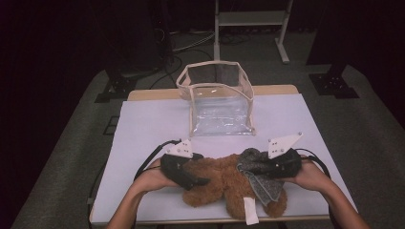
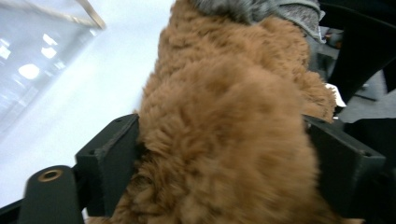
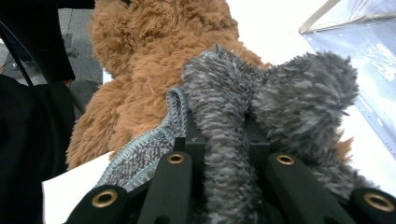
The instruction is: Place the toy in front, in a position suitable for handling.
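The brown plush bear lay on the white table cover at the near edge, in front of the clear zip bag standing open farther back. A grey knitted scarf was bunched at the bear's right side.

The left gripper had its jaws spread wide around the bear's body; in the left gripper view the fur filled the gap between them and touched both inner faces, but a firm squeeze could not be confirmed. The right gripper was pinched on a fold of the scarf, with fuzzy grey fabric squeezed between its jaws.

Risks from this position, as judged:
- A pull on the scarf could drag the whole bear sideways, because the left jaws may not have been gripping it.
- The scarf fold could slip out, since the pinch sat on loose pile.
- The bear lay close to the table edge; a sliding motion could carry it, or its white tag, off the table.
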`<move>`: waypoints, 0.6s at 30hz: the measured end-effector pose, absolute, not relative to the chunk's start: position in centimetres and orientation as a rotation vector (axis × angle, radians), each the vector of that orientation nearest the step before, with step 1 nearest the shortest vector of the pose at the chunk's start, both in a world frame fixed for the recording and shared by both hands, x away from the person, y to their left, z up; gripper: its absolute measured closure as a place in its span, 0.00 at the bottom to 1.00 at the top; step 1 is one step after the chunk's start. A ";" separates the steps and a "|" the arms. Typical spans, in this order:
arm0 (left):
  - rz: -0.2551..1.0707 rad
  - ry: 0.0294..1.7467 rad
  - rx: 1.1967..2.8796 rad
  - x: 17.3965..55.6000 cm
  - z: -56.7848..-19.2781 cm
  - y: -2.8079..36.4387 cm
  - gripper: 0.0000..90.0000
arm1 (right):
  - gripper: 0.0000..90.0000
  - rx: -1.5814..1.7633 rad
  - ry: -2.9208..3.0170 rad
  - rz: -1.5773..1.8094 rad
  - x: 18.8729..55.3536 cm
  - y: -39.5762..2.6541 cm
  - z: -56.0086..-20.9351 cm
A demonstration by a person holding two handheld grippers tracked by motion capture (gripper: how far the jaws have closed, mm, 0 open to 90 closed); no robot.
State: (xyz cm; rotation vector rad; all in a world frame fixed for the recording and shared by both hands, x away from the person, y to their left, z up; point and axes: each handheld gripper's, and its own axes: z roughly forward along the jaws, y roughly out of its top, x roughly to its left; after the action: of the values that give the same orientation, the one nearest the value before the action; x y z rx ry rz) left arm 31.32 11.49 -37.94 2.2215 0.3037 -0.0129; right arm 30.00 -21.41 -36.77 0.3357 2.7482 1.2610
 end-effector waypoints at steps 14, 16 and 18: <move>0.248 0.239 2.287 31.9 -36.3 10.1 0.68 | 0.85 0.358 2.680 1.290 31.3 -22.0 -35.0; 0.292 0.236 2.290 32.3 -35.8 10.2 0.68 | 0.85 0.361 2.677 1.293 31.9 -21.9 -34.7; 0.341 0.236 2.285 32.5 -35.3 10.3 0.68 | 0.85 0.372 2.671 1.293 32.5 -21.8 -34.4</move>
State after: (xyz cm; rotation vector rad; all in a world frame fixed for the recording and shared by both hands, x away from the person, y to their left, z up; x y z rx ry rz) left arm 32.52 10.30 -35.30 2.2853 0.2363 0.3405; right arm 32.55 -21.76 -34.38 0.3722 2.6713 1.2929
